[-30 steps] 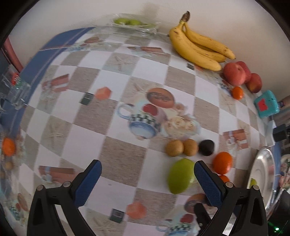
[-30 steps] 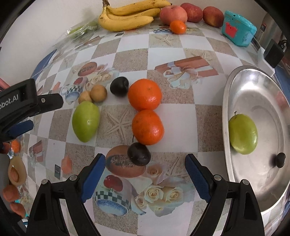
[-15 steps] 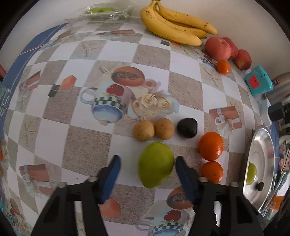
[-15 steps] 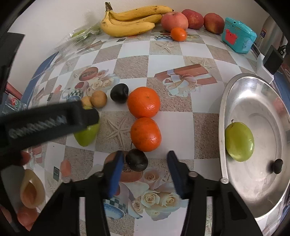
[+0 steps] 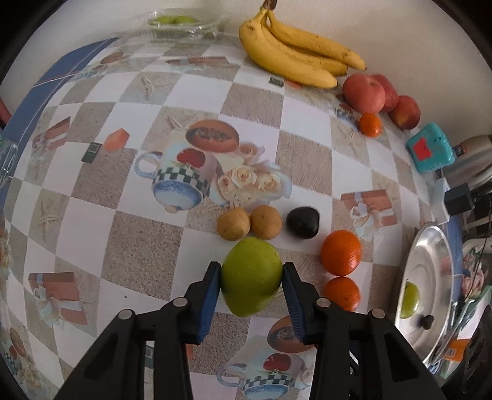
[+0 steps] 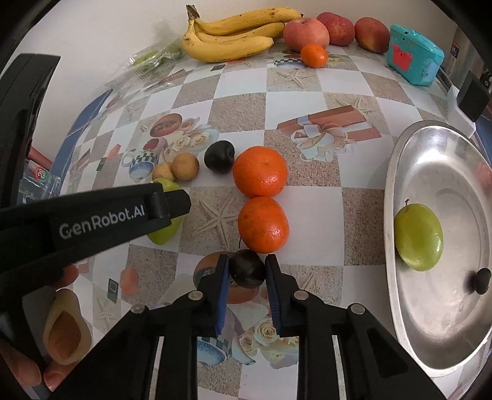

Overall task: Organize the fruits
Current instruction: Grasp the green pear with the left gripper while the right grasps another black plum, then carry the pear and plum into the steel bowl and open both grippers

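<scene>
The left gripper [image 5: 251, 278] pinches a green mango [image 5: 251, 277] between its blue pads, one pad on each flank. The mango's long axis runs away from the camera, its narrower end toward the gripper body and its broad end beside two brown fruits [image 5: 248, 222] on the tablecloth [image 5: 135, 255]. Whether it still rests on the cloth cannot be told.

The right gripper [image 6: 247, 272] is closed on a dark plum [image 6: 247, 268], its pads against both sides; the plum's thin stem points up toward the nearer of two oranges [image 6: 263, 224], which it almost touches. A second plum [image 6: 219, 156] lies beyond the farther orange.

To the right, a steel tray [image 6: 399, 307] holds another green mango [image 6: 418, 237], stem end pointing up-left, long axis slanting toward the tray's near side, and a small dark fruit [image 6: 481, 280].

White lettering on the left gripper's arm, in the right wrist view, reads "GenRobot.AI". Bananas [image 6: 233, 34], apples [image 6: 335, 27] and a teal box [image 6: 415, 58] line the wall.
</scene>
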Demonstrator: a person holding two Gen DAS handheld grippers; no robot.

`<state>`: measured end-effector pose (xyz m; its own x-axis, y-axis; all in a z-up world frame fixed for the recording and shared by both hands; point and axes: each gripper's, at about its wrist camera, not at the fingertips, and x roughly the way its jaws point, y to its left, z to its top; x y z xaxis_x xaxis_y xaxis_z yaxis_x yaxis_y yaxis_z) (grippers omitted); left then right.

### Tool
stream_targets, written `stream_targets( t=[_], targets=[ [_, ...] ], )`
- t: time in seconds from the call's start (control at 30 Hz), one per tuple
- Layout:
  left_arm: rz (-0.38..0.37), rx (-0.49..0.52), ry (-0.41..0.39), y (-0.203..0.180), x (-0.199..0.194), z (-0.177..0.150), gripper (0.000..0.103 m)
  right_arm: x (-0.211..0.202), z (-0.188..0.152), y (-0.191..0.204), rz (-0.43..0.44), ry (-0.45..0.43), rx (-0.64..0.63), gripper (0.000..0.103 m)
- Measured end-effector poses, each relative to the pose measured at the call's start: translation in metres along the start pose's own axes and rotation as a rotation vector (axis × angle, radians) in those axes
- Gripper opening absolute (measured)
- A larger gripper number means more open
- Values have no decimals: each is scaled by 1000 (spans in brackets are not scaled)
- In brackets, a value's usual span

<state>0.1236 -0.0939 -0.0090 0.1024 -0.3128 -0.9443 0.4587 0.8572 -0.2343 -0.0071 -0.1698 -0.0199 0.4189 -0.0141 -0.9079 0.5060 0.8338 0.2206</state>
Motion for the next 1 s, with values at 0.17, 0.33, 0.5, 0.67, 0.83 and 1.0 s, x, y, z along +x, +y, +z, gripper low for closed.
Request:
stream_targets(
  t=[0.17, 0.33, 0.5, 0.67, 0.83, 1.0],
  targets=[
    [-26, -16, -39, 1, -22, 2, 43, -17, 2, 0, 16, -34, 0, 24],
    [-35, -25, -69, -2, -37, 1, 43, -31, 3, 0, 21, -56, 5, 24],
    [-42, -30, -85, -6, -44, -1, 43, -37, 0, -2, 18, -54, 8, 24],
    [-49, -36, -93, -10, -48, -4, 43, -40, -1, -9, 15, -54, 26, 24],
    [-59, -38, -100, -17, -52, -6, 43, -46, -2, -22, 8, -59, 52, 24],
    [-70, -31, -103, -29, -55, -11, 43, -57, -2, -37, 2, -80, 83, 24]
  ],
)
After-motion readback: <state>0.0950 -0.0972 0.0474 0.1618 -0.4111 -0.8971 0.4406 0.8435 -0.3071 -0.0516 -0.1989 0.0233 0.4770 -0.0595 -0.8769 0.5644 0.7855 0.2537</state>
